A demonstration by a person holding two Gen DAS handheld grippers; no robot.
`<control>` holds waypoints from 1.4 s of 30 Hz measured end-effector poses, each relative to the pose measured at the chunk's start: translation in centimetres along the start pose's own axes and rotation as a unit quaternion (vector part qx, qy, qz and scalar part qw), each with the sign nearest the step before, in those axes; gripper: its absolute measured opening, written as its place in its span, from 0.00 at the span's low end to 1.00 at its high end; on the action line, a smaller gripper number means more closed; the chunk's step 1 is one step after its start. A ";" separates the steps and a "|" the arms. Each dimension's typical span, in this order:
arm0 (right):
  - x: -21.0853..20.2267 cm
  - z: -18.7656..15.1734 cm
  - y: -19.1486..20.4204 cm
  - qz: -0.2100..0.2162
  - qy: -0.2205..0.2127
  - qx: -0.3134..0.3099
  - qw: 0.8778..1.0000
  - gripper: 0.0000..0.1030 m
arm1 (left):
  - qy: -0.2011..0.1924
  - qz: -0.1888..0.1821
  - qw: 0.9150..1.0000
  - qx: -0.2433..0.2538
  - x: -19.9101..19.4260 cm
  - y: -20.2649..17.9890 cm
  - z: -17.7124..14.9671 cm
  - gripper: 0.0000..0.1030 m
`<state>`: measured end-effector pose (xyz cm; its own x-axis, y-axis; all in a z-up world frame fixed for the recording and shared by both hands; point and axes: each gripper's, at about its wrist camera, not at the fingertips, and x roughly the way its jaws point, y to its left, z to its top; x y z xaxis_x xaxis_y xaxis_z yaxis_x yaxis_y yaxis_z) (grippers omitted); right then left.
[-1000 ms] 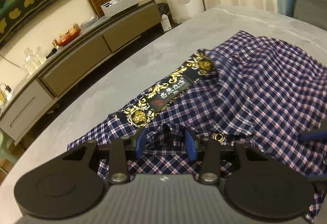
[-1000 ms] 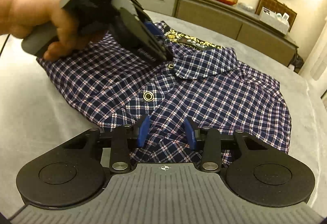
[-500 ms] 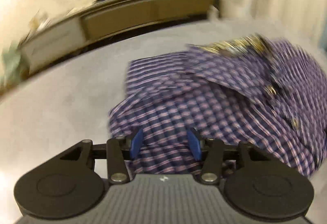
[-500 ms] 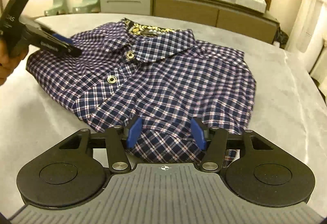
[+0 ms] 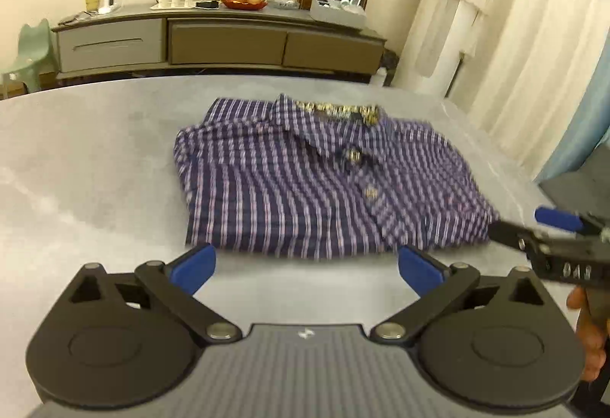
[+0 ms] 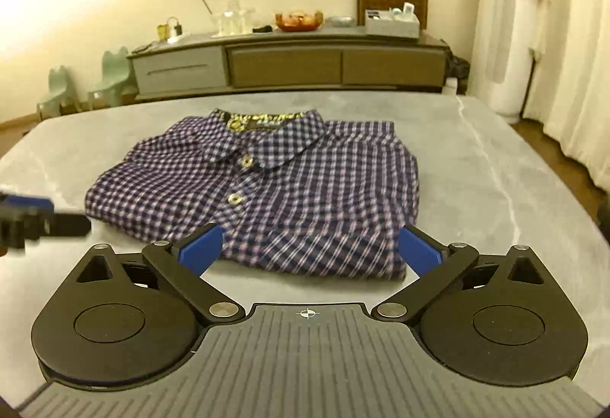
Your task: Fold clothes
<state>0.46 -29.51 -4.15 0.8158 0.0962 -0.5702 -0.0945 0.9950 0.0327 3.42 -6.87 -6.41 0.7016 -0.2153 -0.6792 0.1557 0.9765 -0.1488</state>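
Grey tabletop (image 6: 476,166) carries the plaid shirt (image 6: 305,189) folded, collar toward its far edge. Left gripper (image 5: 307,265) and right gripper (image 6: 309,246) hover spread wide, empty, near its front hem. Finish well by clearing the cloth without snagging that hem.
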 end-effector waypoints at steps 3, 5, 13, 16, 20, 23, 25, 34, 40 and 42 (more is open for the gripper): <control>-0.5 -0.9 0.3 -0.005 0.004 0.003 1.000 0.98 | 0.006 0.000 1.000 0.005 0.0 -1.0 -0.6 1.00; -0.6 -1.3 0.3 -0.011 0.007 0.006 1.000 0.98 | 0.005 -0.010 1.000 0.004 -0.1 -1.6 -0.9 1.00; -0.7 -0.8 -1.0 0.008 0.040 0.052 0.998 0.99 | 0.045 -0.002 0.999 0.015 -0.1 -4.2 2.3 1.00; -1.5 0.5 -0.8 0.009 0.029 0.063 0.998 0.99 | 0.032 0.027 0.999 0.016 -0.9 -3.7 5.1 1.00; -2.2 1.8 0.4 0.000 0.010 0.042 0.999 0.99 | 0.032 0.022 0.999 0.007 -1.2 -3.0 6.1 1.00; -1.7 1.9 0.9 0.000 0.019 0.038 0.999 0.99 | 0.042 0.003 0.999 0.005 -0.6 -3.2 4.8 1.00; -1.6 1.7 1.0 -0.003 0.024 0.036 0.999 0.99 | 0.054 -0.006 0.998 0.011 0.3 -3.6 3.4 1.00; -1.7 1.6 0.4 -0.025 0.033 0.040 0.998 0.99 | 0.054 0.009 0.997 0.049 0.7 -5.7 1.6 1.00; -1.7 1.4 0.5 -0.033 0.033 0.033 0.998 0.99 | 0.038 0.011 0.998 0.056 -0.9 -6.1 1.7 1.00; -1.7 1.3 0.6 -0.033 0.035 0.031 0.998 0.99 | 0.039 0.012 0.997 0.061 -1.1 -6.1 1.6 1.00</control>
